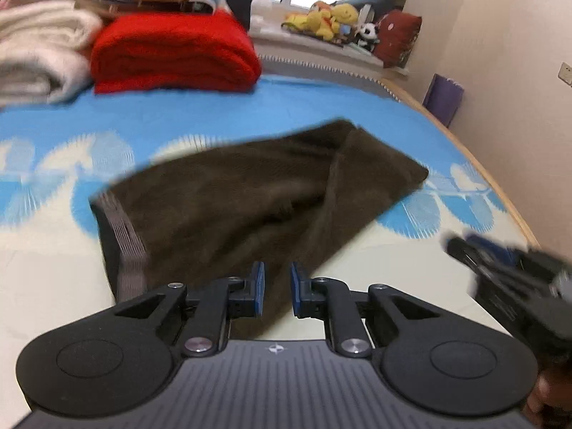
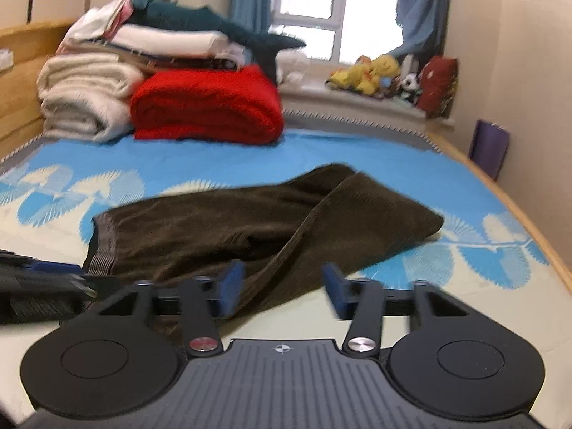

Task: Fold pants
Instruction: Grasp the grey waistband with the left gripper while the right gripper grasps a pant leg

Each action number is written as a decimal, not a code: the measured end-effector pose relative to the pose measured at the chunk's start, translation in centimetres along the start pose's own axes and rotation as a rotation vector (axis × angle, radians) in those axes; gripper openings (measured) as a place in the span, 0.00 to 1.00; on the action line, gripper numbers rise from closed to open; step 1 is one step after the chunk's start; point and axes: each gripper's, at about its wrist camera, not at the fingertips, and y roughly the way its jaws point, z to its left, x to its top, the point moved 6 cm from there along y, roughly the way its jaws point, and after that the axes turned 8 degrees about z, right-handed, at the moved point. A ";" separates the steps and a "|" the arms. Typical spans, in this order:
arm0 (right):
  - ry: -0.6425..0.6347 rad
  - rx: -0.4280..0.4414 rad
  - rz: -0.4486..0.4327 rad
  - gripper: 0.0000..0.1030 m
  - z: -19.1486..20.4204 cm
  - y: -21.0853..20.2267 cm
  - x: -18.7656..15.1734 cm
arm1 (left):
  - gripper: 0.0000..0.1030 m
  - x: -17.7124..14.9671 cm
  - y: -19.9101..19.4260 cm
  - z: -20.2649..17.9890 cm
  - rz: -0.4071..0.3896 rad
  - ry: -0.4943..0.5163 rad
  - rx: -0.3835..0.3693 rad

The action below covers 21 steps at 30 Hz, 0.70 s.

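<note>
Blue-padded fingers (image 1: 258, 287) of the left gripper (image 1: 277, 287) stand narrowly parted, empty; the right gripper (image 2: 282, 291) gapes wider, apparently gripping nothing. Ribbed dark brown pants (image 1: 250, 196), grey-waistbanded, lie folded on the blue leaf-print bed sheet (image 2: 214, 150). Only the right view shows the wooden headboard (image 2: 21, 82).

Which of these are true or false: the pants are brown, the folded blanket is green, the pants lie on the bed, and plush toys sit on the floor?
1. The pants are brown. True.
2. The folded blanket is green. False: it is red.
3. The pants lie on the bed. True.
4. The plush toys sit on the floor. False: they sit on the window ledge.
</note>
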 end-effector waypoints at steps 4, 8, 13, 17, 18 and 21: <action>0.078 0.007 -0.025 0.19 -2.5 -0.2 0.6 | 0.16 4.8 -0.9 5.7 -0.122 0.046 0.011; 0.118 0.064 0.005 0.21 -4.4 1.2 1.1 | 0.16 2.0 4.1 14.8 0.020 -0.168 0.088; 0.134 0.104 0.058 0.25 -6.2 7.4 3.5 | 0.18 -0.3 9.3 21.0 0.239 -0.510 -0.001; 0.185 0.113 0.136 0.33 -6.4 15.4 4.8 | 0.27 -0.8 11.2 22.0 0.297 -0.545 -0.008; 0.211 0.121 0.180 0.34 -6.2 17.8 4.8 | 0.30 -0.9 11.4 22.2 0.301 -0.549 -0.027; 0.244 0.133 0.251 0.37 -5.2 22.9 4.7 | 0.52 -1.4 12.4 22.5 0.334 -0.513 -0.034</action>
